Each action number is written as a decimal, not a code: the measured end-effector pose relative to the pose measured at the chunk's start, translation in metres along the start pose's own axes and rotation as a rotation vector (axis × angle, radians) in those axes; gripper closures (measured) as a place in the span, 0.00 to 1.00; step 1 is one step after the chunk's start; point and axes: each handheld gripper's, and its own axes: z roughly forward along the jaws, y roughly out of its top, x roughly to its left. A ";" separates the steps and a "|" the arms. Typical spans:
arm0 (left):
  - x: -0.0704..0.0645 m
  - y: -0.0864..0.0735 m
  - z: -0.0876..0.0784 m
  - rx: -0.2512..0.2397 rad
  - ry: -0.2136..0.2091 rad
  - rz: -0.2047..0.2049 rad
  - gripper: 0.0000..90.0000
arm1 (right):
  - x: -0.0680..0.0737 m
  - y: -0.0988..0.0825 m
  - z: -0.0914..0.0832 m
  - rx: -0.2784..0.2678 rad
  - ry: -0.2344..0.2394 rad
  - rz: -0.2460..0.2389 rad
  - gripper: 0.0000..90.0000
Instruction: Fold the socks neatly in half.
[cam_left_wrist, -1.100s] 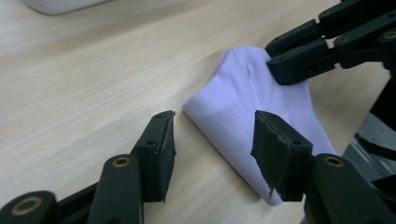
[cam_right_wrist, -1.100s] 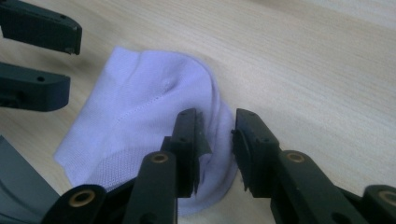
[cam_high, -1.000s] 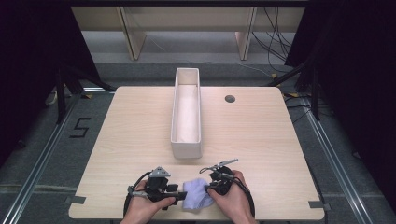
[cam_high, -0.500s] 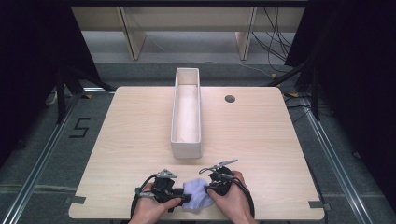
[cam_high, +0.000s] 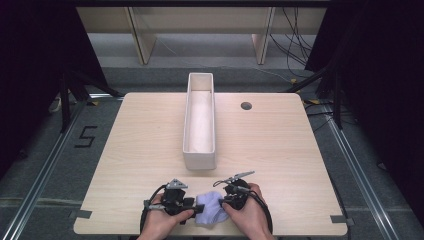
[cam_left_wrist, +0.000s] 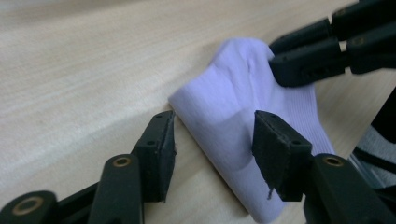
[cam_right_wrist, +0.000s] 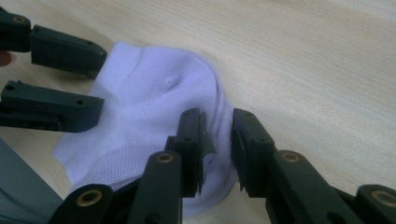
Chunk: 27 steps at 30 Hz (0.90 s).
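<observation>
Sock (cam_high: 211, 211): 1 white sock is laid flat on the tabletop (cam_high: 280, 150), near the front edge, between the 2 claws. In the left gripper view (cam_left_wrist: 243, 121) it is seen folded, with a ribbed band toward the far side.

Left claw (cam_high: 192, 206): it is held in the person's left hand (cam_high: 161, 221) at the sock's left edge. In the left gripper view (cam_left_wrist: 212, 140) the jaws are seen apart, with the sock's near edge between them; 1 jaw is set on the bare tabletop and the other lies over the fabric. The jaws have just been opening, and no pinch on the sock is seen.

Right claw (cam_high: 225, 200): it is held in the person's right hand (cam_high: 250, 212) at the sock's right edge. In the right gripper view (cam_right_wrist: 217, 140) the jaws are seen close together with a bunched fold of the sock (cam_right_wrist: 154, 112) clamped between them.

Tray (cam_high: 200, 120): 1 long white tray is placed lengthwise at the middle of the tabletop, well apart from the sock.

Hole (cam_high: 246, 106): 1 round dark hole is seen in the tabletop, to the right of the tray's far end.
</observation>
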 end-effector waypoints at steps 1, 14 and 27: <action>0.001 0.002 0.000 -0.006 0.008 0.001 0.53 | 0.000 0.000 0.000 -0.002 -0.001 0.002 0.81; 0.008 0.014 0.008 -0.033 0.035 0.026 0.53 | 0.001 0.001 0.000 0.007 0.009 0.029 0.81; 0.008 0.011 0.010 -0.013 0.018 0.082 0.68 | 0.000 0.001 0.001 0.014 0.032 0.013 0.81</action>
